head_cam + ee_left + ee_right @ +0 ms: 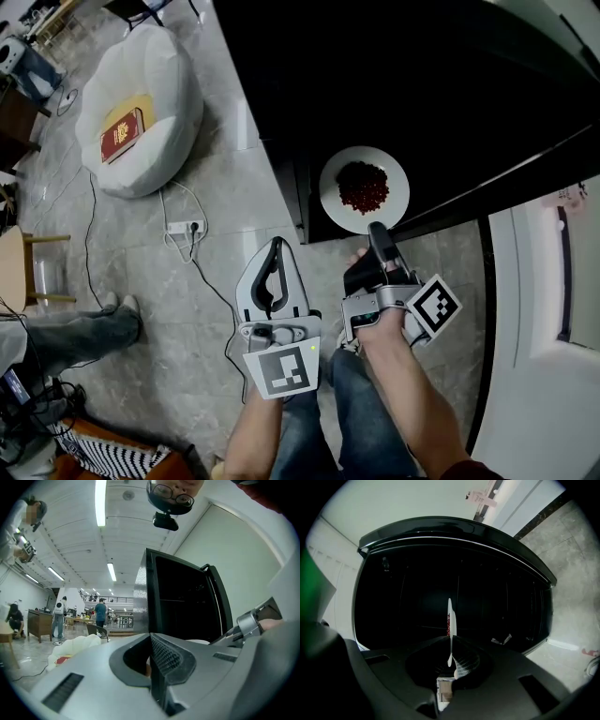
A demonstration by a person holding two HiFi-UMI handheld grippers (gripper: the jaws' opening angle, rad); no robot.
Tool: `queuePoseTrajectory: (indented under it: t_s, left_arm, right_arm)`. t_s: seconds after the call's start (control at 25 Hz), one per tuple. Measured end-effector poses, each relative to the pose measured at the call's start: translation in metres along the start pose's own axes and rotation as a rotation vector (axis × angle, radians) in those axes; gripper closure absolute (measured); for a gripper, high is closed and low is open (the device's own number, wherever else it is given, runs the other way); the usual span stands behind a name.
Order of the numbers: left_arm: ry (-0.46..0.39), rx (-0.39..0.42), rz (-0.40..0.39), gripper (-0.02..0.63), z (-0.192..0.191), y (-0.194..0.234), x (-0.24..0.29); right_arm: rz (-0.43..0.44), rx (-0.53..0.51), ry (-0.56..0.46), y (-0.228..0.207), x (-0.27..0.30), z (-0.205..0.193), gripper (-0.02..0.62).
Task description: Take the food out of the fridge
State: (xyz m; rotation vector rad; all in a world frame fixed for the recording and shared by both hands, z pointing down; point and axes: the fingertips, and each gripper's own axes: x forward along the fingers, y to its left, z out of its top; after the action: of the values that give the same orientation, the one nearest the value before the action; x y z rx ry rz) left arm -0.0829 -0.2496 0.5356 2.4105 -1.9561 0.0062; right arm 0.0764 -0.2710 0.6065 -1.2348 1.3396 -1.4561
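A white plate (364, 190) with a heap of dark red food (363, 187) hangs in front of the black fridge (422, 84), just outside its dark opening. My right gripper (377, 231) is shut on the plate's near rim. In the right gripper view the plate (450, 616) shows edge-on, pinched between the jaws of the right gripper (451, 660), with the dark fridge interior (408, 597) behind it. My left gripper (276, 247) hovers to the left of the plate, jaws together and empty. In the left gripper view the left gripper (151, 644) points toward the open fridge (183, 602).
A white beanbag seat (164, 94) with a red book (122, 135) lies on the tiled floor at the left. A power strip (185, 228) and cables trail across the floor. A white panel (553, 309) stands at the right. Another person's shoes (117, 307) are at the left.
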Motion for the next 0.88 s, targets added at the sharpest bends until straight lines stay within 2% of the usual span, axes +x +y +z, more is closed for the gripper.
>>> queuePoseTrajectory:
  t_s: [0.88]
  left_arm:
    - [0.014,-0.011,0.013,0.594,-0.006,-0.001,-0.004]
  right_arm:
    - [-0.084,0.031,0.077,-0.001,-0.087,-0.021,0.565]
